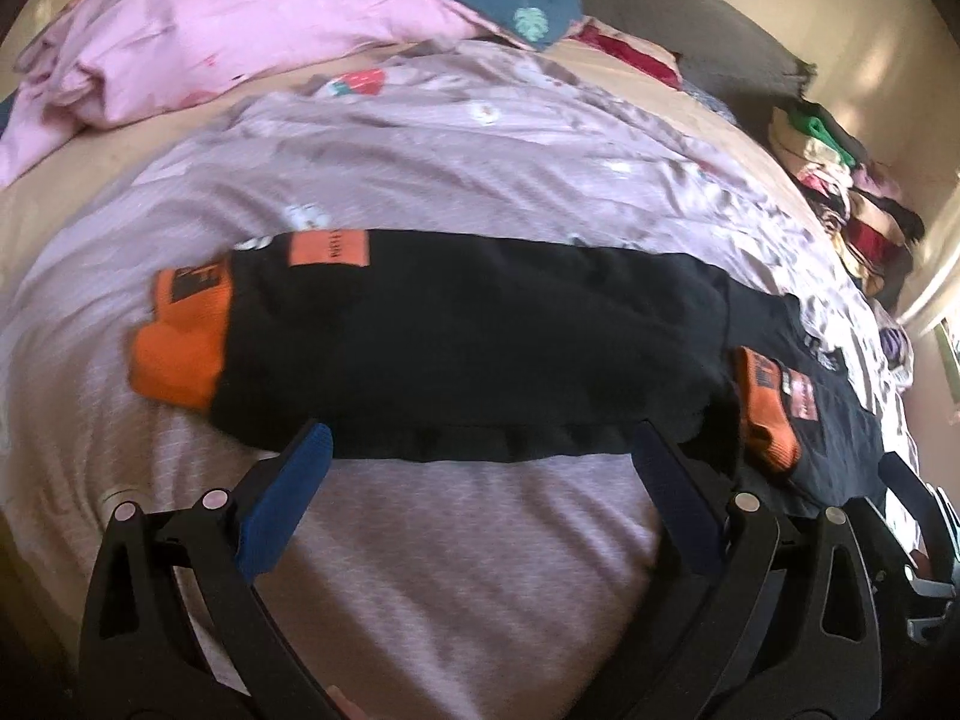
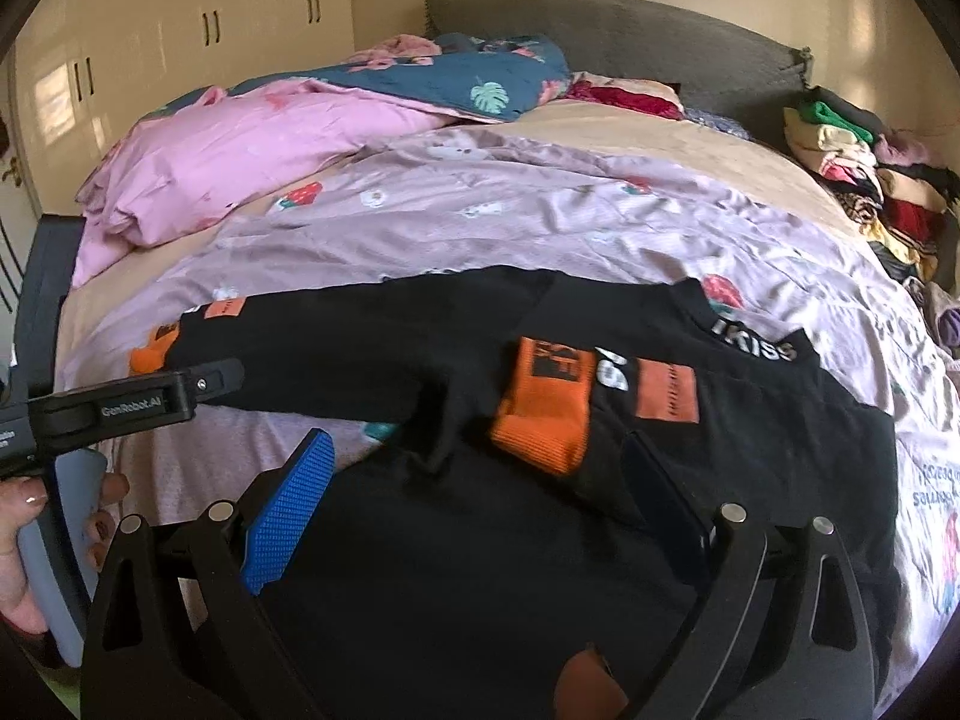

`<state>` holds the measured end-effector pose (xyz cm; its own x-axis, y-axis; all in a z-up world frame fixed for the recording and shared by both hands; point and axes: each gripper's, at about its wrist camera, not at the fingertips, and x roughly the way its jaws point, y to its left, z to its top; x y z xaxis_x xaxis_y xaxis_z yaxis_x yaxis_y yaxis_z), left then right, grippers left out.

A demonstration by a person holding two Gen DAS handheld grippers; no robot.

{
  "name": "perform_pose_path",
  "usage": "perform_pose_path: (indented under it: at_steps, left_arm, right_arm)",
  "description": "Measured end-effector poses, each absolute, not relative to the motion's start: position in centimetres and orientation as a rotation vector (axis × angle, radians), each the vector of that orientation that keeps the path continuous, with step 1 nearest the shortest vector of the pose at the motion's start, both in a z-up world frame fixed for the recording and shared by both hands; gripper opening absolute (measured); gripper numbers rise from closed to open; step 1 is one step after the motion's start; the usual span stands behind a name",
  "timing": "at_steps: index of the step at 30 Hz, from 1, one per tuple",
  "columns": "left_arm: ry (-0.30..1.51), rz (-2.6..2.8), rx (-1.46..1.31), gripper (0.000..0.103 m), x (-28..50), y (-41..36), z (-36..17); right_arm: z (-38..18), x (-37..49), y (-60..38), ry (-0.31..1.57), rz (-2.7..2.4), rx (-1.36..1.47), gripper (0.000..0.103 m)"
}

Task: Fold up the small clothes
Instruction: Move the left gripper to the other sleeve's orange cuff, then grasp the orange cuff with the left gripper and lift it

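Your black top (image 2: 690, 420) lies spread across the middle of the right wrist frame, its body at lower right, white lettering at the collar, a rust-orange patch on the chest. One orange-cuffed sleeve (image 2: 540, 414) is folded in over the chest at centre. The other sleeve (image 1: 450, 336) stretches flat across the middle of the left wrist frame, its orange cuff (image 1: 180, 354) at left, an orange patch above it.

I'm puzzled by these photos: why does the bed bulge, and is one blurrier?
Both views: fisheye lenses curve the bed and darken the corners. Left wrist view: softer, the black garment smeared. Right wrist view: sharper, sunlight patches on the wardrobe.
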<state>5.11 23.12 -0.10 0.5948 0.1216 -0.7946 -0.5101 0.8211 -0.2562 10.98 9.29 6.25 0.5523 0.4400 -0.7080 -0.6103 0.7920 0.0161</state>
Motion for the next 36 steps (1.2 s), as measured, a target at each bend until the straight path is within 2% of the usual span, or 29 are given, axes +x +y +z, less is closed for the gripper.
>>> perform_pose_path:
  at_steps: [14,21,22,23,24,25,26,27,36]
  left_arm:
    - [0.906,0.494,-0.621,0.093,3.3,27.9,-2.7]
    - [0.854,0.532,-0.737,0.092,4.2,31.2,-3.3]
    - [0.847,0.547,-0.732,0.08,4.4,31.5,-3.2]
    - [0.836,0.576,-0.698,0.06,4.6,31.7,-2.8]
    - [0.836,0.591,-0.682,0.049,4.8,31.8,-2.7]
    - [0.832,0.595,-0.681,0.032,4.8,32.0,-2.5]
    - [0.82,0.587,-0.687,0.02,4.8,32.0,-2.4]
    - [0.793,0.566,-0.694,0.012,4.6,32.0,-2.0]
    - [0.662,0.425,-0.638,0.007,4.6,29.3,3.1]
  right_arm:
    - [6.2,11.1,10.4,0.774,0.657,-0.203,0.095]
    - [4.9,11.9,7.8,0.809,0.602,-0.128,0.095]
    - [4.8,11.9,7.5,0.81,0.595,-0.126,0.095]
    - [4.8,11.9,7.1,0.81,0.586,-0.123,0.095]
    - [4.8,11.9,6.7,0.808,0.578,-0.119,0.095]
    - [4.8,11.9,6.2,0.806,0.569,-0.11,0.095]
    - [4.9,12.0,5.7,0.805,0.561,-0.1,0.095]
    - [5.0,12.0,5.0,0.803,0.549,-0.084,0.095]
    - [5.4,12.3,0.3,0.8,0.472,-0.009,0.095]
